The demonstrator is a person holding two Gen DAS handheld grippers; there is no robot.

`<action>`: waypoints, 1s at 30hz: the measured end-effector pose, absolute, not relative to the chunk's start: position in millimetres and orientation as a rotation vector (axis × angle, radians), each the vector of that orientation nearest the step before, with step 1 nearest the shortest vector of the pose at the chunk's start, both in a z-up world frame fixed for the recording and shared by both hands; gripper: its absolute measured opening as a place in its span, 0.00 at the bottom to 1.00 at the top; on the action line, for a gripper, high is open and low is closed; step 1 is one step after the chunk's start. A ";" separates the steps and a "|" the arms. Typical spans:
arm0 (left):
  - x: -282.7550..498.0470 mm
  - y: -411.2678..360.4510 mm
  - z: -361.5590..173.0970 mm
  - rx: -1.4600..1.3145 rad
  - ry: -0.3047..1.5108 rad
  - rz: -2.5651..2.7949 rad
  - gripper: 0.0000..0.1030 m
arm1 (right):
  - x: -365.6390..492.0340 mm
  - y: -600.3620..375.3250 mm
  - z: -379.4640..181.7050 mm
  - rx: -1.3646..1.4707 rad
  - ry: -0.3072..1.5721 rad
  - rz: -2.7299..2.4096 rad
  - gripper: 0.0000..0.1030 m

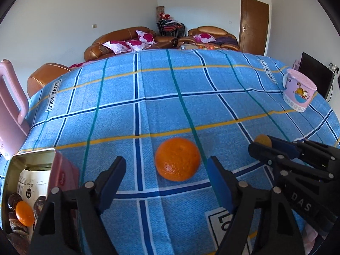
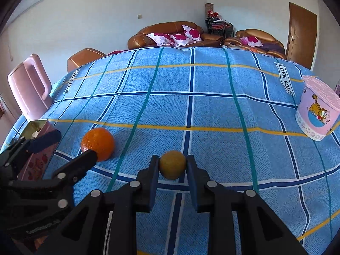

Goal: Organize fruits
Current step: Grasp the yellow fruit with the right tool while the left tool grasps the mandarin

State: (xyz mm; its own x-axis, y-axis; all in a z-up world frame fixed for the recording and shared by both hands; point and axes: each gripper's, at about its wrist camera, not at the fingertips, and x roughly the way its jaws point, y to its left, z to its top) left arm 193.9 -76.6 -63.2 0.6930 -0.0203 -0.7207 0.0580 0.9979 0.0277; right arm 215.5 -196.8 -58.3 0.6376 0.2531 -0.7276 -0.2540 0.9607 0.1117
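A large orange (image 1: 177, 159) (image 2: 98, 143) lies on the blue checked cloth (image 1: 161, 97). My left gripper (image 1: 164, 170) (image 2: 68, 148) stands open around it, one finger on each side, and the pads do not touch it. My right gripper (image 2: 172, 166) (image 1: 262, 146) is shut on a small yellow-brown round fruit (image 2: 172, 165) (image 1: 263, 140), which sits low over the cloth to the right of the orange. At the left stands an open pink tin (image 1: 31, 159) (image 2: 38, 159) holding a small orange fruit (image 1: 24, 213) among dark wrapped pieces.
A pink jug (image 1: 10, 106) (image 2: 29, 85) stands behind the tin at the left edge. At the far right of the table is a pink cartoon-cat cup (image 1: 298, 93) (image 2: 318, 110). Brown sofas (image 1: 127, 40) and a door (image 1: 252, 25) lie beyond the table.
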 end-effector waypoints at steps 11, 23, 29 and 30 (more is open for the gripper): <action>203.4 -76.2 -66.9 -0.002 0.831 -0.084 0.47 | 212.0 -198.1 -55.2 0.017 0.807 0.332 0.27; 183.4 -76.0 -50.1 0.014 0.703 -0.070 0.47 | 199.0 -195.1 -44.4 0.002 0.719 0.371 0.27; 176.4 -75.5 -44.3 0.020 0.654 -0.059 0.47 | 192.8 -196.2 -40.2 -0.002 0.680 0.378 0.27; 175.3 -75.0 -43.5 0.020 0.647 -0.055 0.47 | 192.2 -196.3 -39.5 -0.003 0.676 0.378 0.27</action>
